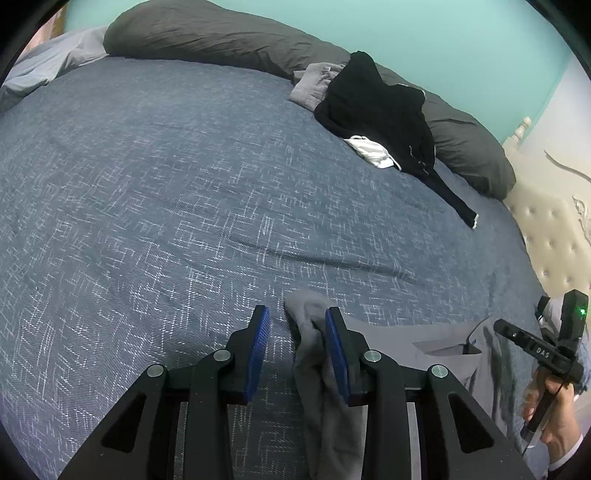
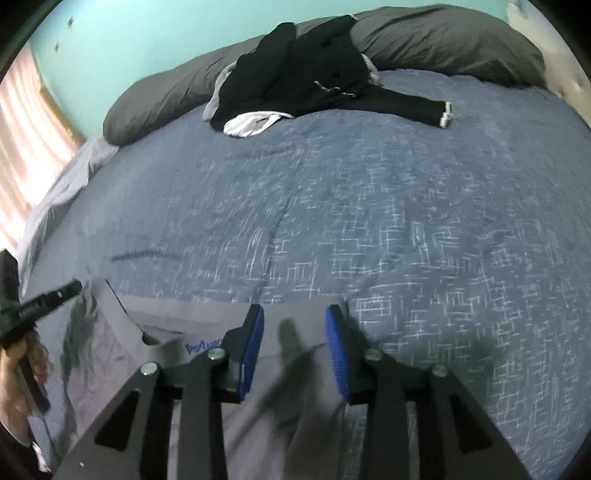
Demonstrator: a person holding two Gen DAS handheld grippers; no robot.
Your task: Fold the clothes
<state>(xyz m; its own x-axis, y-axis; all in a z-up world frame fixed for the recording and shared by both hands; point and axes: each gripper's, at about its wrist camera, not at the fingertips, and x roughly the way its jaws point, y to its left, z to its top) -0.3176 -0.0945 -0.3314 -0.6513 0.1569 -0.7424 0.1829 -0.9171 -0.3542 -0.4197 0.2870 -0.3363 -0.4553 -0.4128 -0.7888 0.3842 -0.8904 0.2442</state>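
Where the teal wall [image 1: 424, 33] ends, dark pillows [image 1: 207, 33] edge the blue bedspread [image 1: 166, 184].

Two black grippers with blue pads angle downward. The left gripper [image 1: 297, 349] has its jaws parted. The right gripper [image 2: 295, 349] also has its jaws parted, nothing pinched between them. A bare hand [image 1: 550, 410] grips the right gripper's handle.

I am seeing the right wrist view smearing with motion blur, so the blue lettering [image 2: 201, 347] on the grey garment [image 2: 295, 424] is not reading. That garment is running off the bottom edge. A black garment [image 1: 380, 110] is covering most of the white one [image 1: 369, 151].
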